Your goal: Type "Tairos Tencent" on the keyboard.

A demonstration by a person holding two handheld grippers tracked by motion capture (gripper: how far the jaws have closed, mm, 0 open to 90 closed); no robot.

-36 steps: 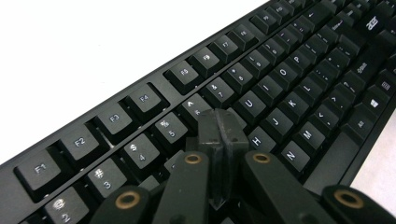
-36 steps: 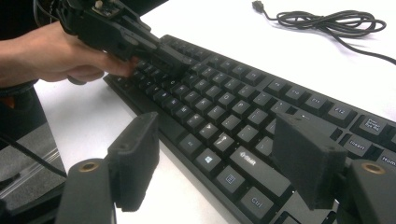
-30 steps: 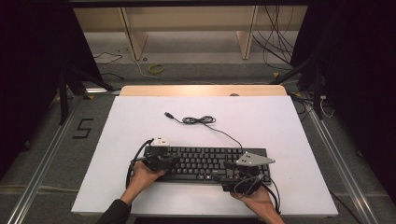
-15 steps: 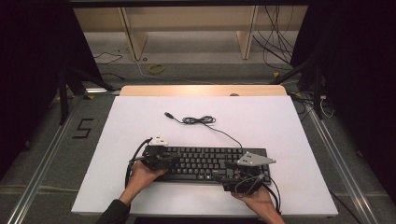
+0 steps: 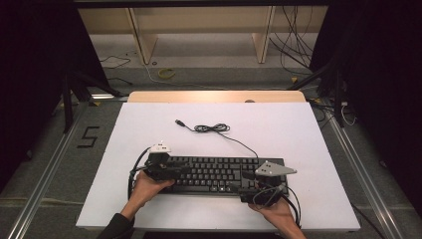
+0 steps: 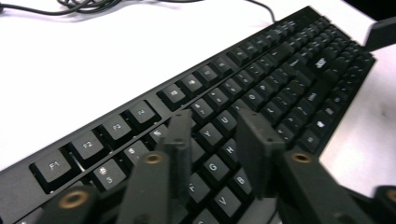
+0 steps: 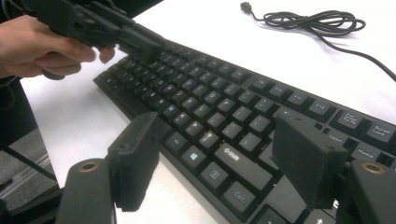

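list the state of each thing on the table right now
keyboard: flat on the white table, keys up, not lifted
cable: loosely coiled behind the keyboard, plug free, unplugged
left tongs: jaws just opening, a gap between them, over the letter keys, nothing held
right tongs: jaws wide apart, straddling the keyboard's near right edge, pads not pressing

keyboard [image 5: 216, 174] on table [image 5: 298, 129], near edge | cable [image 5: 211, 128] behind keyboard

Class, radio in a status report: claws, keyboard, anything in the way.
Left claw just opening over the letter keys, nothing gripped. Right claw open at the keyboard near edge. Its cable coiled behind, clear.
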